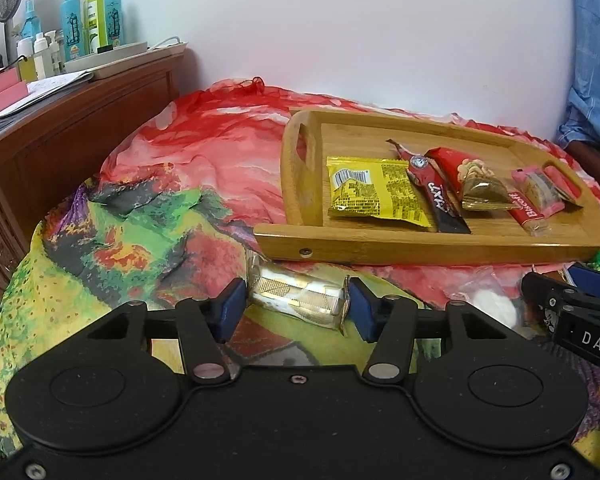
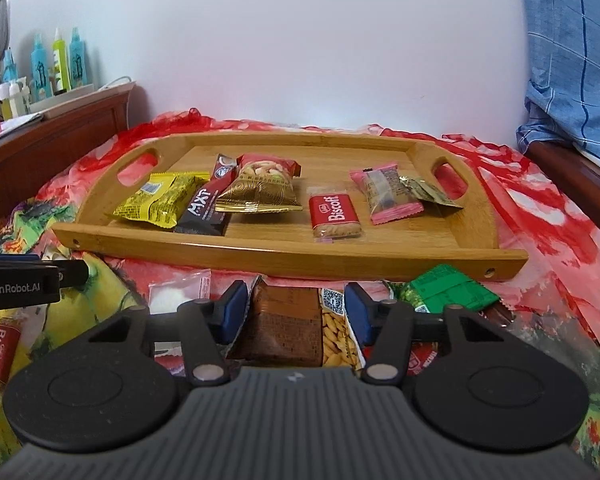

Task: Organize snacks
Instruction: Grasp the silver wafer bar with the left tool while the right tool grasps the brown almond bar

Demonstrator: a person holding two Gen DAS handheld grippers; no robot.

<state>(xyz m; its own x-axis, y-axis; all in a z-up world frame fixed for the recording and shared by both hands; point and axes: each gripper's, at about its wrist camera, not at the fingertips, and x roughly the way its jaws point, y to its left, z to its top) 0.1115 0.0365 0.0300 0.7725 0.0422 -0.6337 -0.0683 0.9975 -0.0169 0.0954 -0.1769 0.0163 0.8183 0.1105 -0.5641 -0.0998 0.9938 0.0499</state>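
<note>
Bamboo tray [image 2: 284,258] rimmed | left tool [image 1: 296,306] clamps foil packet [image 1: 296,296] | right tool [image 2: 296,312] clamps brown pouch [image 2: 284,320]

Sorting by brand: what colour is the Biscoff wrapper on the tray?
Red Biscoff wrapper, white lettering; right wrist view shows it best.

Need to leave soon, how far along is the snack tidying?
Done: several packets already lie in the wooden tray. In hand: left claw brackets a gold-wrapped snack, right claw a brown packet. Left: green packet, white packet, loose Biscoff.
</note>
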